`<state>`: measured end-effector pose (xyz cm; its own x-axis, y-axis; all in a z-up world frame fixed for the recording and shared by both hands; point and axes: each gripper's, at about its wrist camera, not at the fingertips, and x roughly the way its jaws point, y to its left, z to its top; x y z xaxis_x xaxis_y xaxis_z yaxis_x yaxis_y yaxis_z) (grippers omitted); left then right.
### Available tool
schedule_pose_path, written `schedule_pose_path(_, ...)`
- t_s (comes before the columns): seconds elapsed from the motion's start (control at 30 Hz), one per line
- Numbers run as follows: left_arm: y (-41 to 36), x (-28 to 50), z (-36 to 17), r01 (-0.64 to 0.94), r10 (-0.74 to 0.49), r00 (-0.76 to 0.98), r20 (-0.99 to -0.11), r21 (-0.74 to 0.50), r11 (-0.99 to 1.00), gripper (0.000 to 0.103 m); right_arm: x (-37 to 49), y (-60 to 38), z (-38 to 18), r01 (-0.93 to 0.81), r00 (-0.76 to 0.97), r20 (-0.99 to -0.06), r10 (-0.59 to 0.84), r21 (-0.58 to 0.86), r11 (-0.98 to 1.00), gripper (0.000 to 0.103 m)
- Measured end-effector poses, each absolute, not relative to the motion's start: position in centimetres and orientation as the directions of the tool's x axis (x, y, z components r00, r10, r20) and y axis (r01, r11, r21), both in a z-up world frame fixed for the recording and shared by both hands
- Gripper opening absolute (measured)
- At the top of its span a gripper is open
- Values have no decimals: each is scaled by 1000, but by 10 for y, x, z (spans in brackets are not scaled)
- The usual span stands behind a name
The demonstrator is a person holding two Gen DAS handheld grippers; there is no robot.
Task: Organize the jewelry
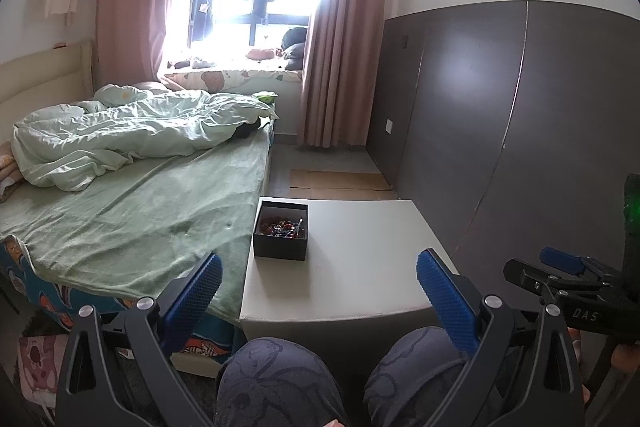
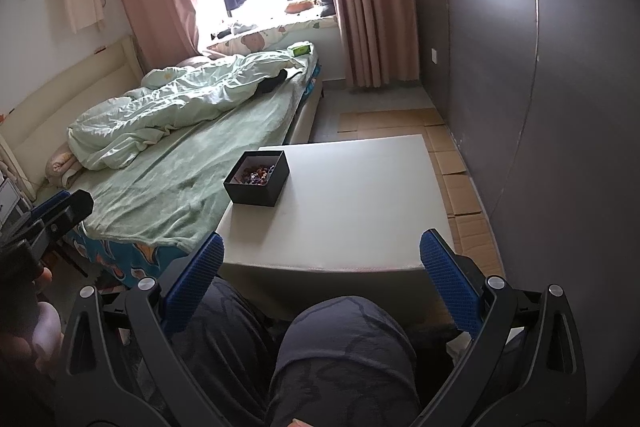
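Note:
A black open box (image 1: 281,231) with a heap of mixed colourful jewelry (image 1: 284,227) stands at the far left of a white low table (image 1: 360,259). It also shows in the right wrist view (image 2: 257,179), with the jewelry (image 2: 258,171) inside. My left gripper (image 1: 320,291) is open and empty, held back from the table's near edge above the person's knees. My right gripper (image 2: 322,275) is open and empty, also short of the near edge. The right gripper shows at the right of the left wrist view (image 1: 560,271); the left gripper shows at the left of the right wrist view (image 2: 56,211).
A bed (image 1: 140,211) with a green sheet and crumpled duvet touches the table's left side. A dark grey wall panel (image 1: 520,127) runs along the right. Flattened cardboard (image 2: 452,163) covers the floor beyond and right of the table. Curtains (image 1: 340,27) and a window lie behind.

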<state>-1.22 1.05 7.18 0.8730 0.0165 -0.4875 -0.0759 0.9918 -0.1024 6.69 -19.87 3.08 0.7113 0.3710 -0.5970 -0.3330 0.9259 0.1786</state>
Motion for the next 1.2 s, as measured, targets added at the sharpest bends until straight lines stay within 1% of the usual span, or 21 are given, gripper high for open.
schedule_pose_path(0.1, 9, -14, 74, -73, 17, 880, -475, -99, 992, 95, 65, -201, 33, -341, 705, -587, 399, 213, 916, 98)
schedule_pose_path(0.47, 4, -21, 79, -61, 13, 884, -467, -88, 994, 95, 57, -203, 39, -345, 714, -576, 398, 205, 916, 98)
schedule_pose_path(0.9, 10, -28, 81, -88, 35, 887, -460, -93, 992, 95, 54, -200, 42, -356, 715, -573, 399, 193, 914, 98)
schedule_pose_path(1.2, 11, -30, 82, -74, 20, 886, -463, -97, 993, 95, 55, -195, 42, -357, 715, -576, 396, 186, 915, 98)
